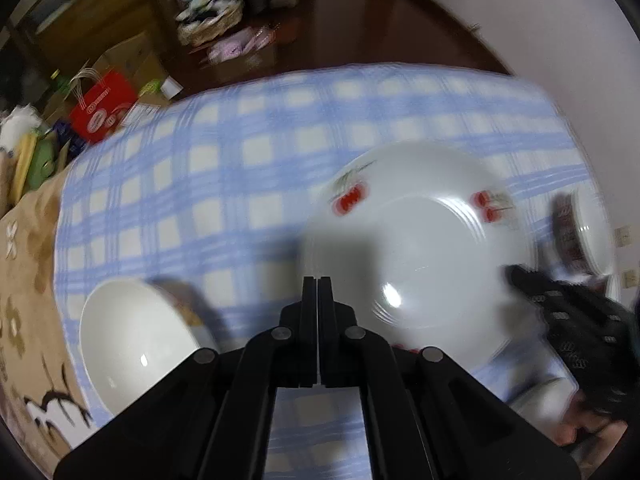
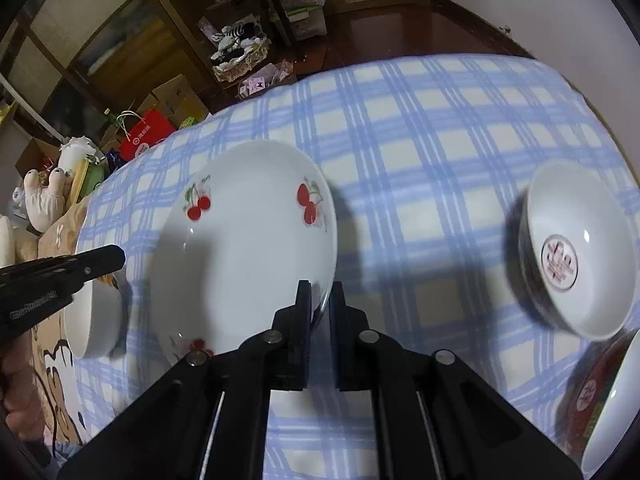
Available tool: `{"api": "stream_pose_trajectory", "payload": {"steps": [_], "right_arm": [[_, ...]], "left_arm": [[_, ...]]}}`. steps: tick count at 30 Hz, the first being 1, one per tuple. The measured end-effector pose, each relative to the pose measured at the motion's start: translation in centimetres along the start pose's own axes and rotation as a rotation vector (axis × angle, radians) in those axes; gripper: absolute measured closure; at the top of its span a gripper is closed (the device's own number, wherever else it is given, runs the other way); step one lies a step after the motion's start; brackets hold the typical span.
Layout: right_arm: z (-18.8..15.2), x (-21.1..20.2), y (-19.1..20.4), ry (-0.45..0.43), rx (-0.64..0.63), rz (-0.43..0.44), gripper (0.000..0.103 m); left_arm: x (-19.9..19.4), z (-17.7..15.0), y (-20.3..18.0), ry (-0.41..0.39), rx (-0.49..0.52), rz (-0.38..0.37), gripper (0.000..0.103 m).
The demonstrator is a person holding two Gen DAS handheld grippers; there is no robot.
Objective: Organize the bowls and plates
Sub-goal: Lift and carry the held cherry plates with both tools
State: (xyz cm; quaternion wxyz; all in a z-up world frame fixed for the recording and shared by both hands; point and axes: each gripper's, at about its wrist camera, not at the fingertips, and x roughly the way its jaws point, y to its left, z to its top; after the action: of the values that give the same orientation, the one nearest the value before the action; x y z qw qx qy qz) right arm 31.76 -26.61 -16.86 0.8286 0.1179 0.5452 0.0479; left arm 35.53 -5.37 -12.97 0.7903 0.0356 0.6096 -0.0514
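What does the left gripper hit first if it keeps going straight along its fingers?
Probably the checked tablecloth. The left gripper is shut and empty, its tips over cloth beside the left rim of the cherry plate. Depth is unclear and the picture is blurred; it could clip that rim.

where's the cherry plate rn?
The cherry plate sits left of centre in the right wrist view, rim pinched by the right gripper, plain white bowl at its left.

The left wrist view is smeared by motion blur: the cherry plate (image 1: 416, 248) and checked cloth (image 1: 224, 184) are softened. A bowl (image 2: 612, 412) is cut off at the right wrist view's edge.
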Motion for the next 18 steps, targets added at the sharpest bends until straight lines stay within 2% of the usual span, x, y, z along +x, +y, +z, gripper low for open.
{"api": "stream_pose_trajectory", "payload": {"steps": [3, 6, 10, 15, 18], "right_arm": [[-0.3, 0.2, -0.4, 0.003, 0.001, 0.007, 0.094], [0.0, 0.0, -0.1, -0.002, -0.013, 0.002, 0.094], [0.2, 0.3, 0.0, 0.001, -0.032, -0.010, 0.094], [0.3, 0.5, -0.3, 0.005, -0.045, 0.001, 0.093], [0.4, 0.6, -0.4, 0.000, -0.060, 0.007, 0.093]], "left_arm": [[1.8, -0.5, 1.3, 0.039, -0.066, -0.017, 0.100], [2.4, -0.5, 1.8, 0.039, -0.085, -0.024, 0.097], [2.3, 0.2, 2.1, 0.026, -0.127, -0.095, 0.093], [1.9, 1.1, 2.2, 0.005, -0.130, -0.125, 0.079], [2.8, 1.6, 2.3, 0.006, -0.134, -0.078, 0.064]]}}
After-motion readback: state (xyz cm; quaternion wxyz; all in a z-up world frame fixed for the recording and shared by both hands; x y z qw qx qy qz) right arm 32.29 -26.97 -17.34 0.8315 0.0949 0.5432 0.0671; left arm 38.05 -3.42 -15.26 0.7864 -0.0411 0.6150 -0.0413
